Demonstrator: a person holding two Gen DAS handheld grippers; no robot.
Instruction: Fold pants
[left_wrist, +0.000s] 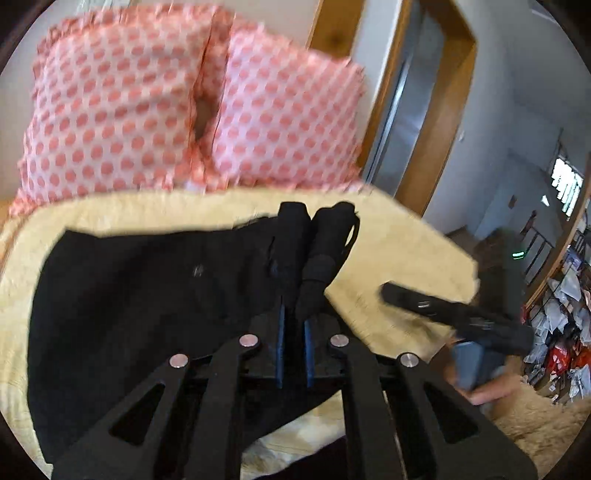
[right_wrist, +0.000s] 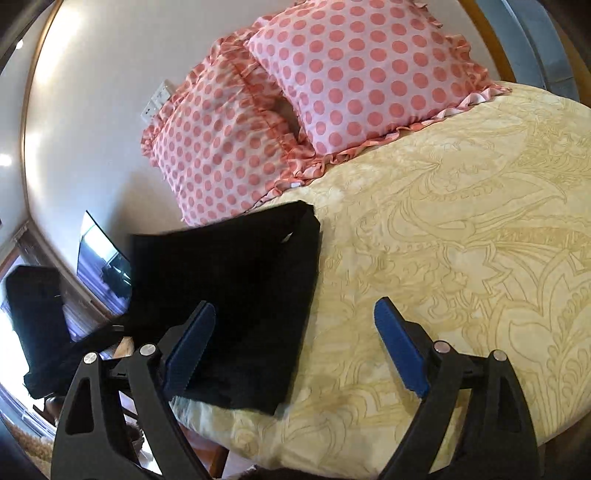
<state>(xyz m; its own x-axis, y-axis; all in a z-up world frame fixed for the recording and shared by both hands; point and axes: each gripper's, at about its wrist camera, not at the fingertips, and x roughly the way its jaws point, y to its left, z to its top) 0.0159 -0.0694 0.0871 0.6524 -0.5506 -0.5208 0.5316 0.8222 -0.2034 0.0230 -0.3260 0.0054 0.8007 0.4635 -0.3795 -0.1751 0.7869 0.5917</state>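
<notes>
Black pants (left_wrist: 147, 295) lie on the bed (right_wrist: 461, 240), on its cream patterned cover, folded into a flat, roughly rectangular stack near the two pink polka-dot pillows (right_wrist: 332, 92). Left tongs (left_wrist: 294, 325) clenched on a bunched roll of the pants' black cloth, which sticks up between the blue pads (left_wrist: 279, 343); rest of the garment spreads to the left in the left wrist view. Right tongs (right_wrist: 295, 343) released, jaws wide apart, hovering over the near edge of the bed, left pad over the dark fabric, right pad over bare cover. In the left view the right tongs appear blurred beside the bed's edge. Wooden door frame (left_wrist: 436, 147) behind the pillows
</notes>
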